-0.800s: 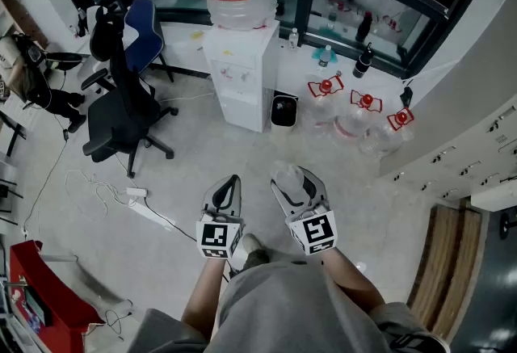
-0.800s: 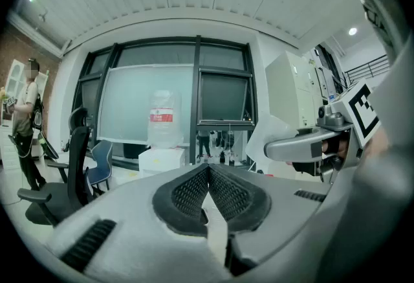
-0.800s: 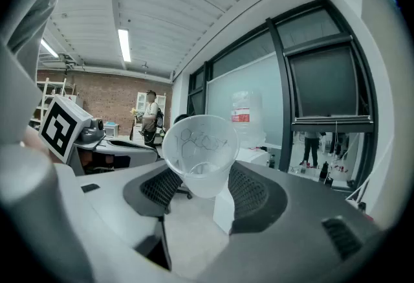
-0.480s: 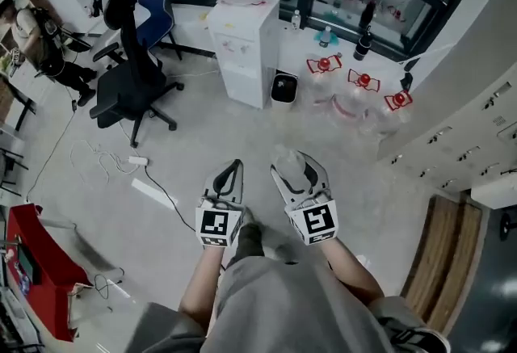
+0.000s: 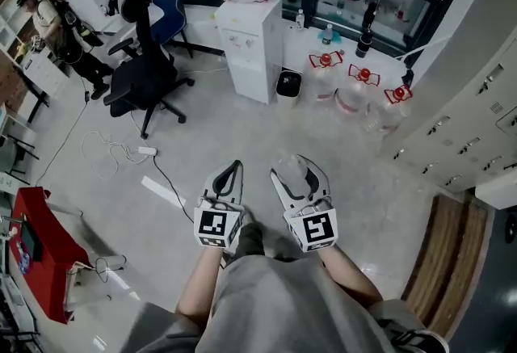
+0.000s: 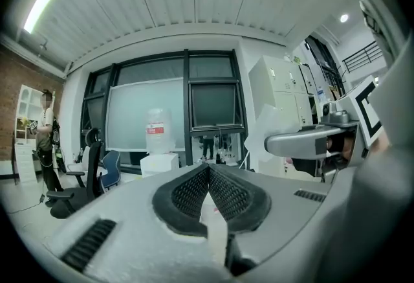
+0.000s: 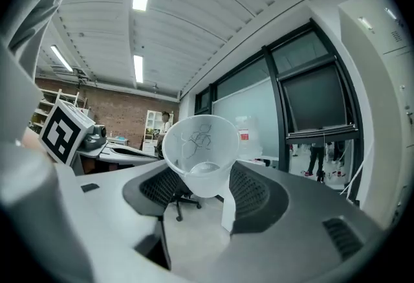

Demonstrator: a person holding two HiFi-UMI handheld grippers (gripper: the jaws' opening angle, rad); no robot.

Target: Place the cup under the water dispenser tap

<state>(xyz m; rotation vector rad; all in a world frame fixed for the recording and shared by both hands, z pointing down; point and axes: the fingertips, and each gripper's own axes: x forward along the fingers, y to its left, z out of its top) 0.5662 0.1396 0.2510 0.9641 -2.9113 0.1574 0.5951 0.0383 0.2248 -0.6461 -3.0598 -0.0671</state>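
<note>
A clear plastic cup sits upright between the jaws of my right gripper, which is shut on it. In the right gripper view the cup stands between the dark pads, mouth tilted toward the camera and empty. My left gripper is shut with nothing in it; its pads meet at the tip. The white water dispenser, with a large bottle on top, stands across the floor ahead. It also shows far off as the dispenser in the left gripper view. Both grippers are held at waist height.
A black office chair and a blue chair stand left of the dispenser. A black bin and several red-capped water jugs lie to its right. A power strip and cable cross the floor; a red box sits at left.
The head view has shifted: dispenser, chairs and jugs now sit further right and higher in the picture. Both grippers keep their pose, with the cup still in the right one.
</note>
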